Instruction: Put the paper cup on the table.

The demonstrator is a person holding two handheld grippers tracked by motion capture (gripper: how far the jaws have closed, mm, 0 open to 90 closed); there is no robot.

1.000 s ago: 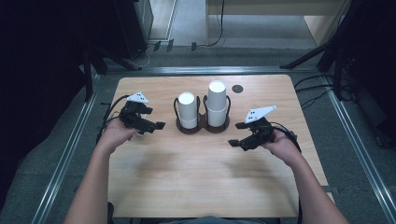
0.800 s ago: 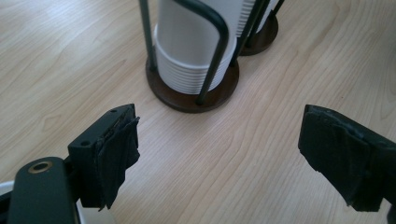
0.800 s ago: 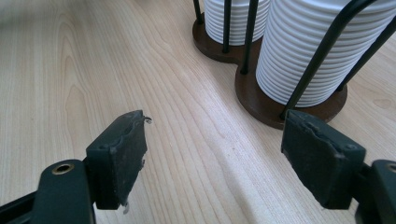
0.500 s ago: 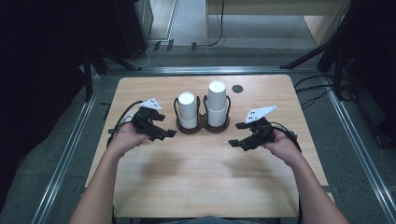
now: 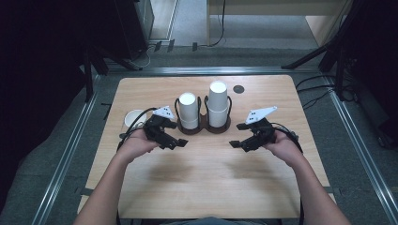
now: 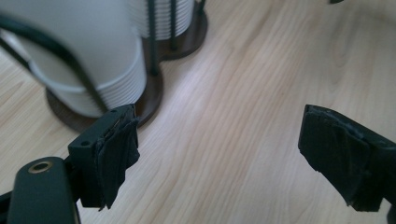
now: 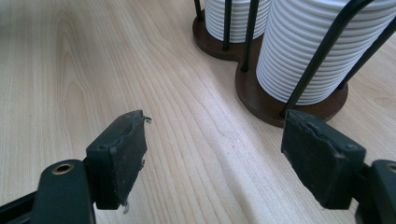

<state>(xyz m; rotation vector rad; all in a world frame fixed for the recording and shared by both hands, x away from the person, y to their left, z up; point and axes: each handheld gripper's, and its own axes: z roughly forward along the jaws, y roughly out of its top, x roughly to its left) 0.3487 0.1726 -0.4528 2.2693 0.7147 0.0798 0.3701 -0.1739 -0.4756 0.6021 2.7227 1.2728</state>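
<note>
Left gripper (image 5: 178, 142) jaws wide apart, empty, just beside shorter stack of white ribbed paper cups (image 5: 188, 110) in dark wire holder with brown round base (image 5: 205, 128). Right gripper (image 5: 236, 141) also spread, empty. Likely next: approach top cup level, pinch gently, lift straight up between wires.

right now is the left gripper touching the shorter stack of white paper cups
Apart. The left gripper view shows bare wood between the open left gripper and the shorter stack of white paper cups.
</note>
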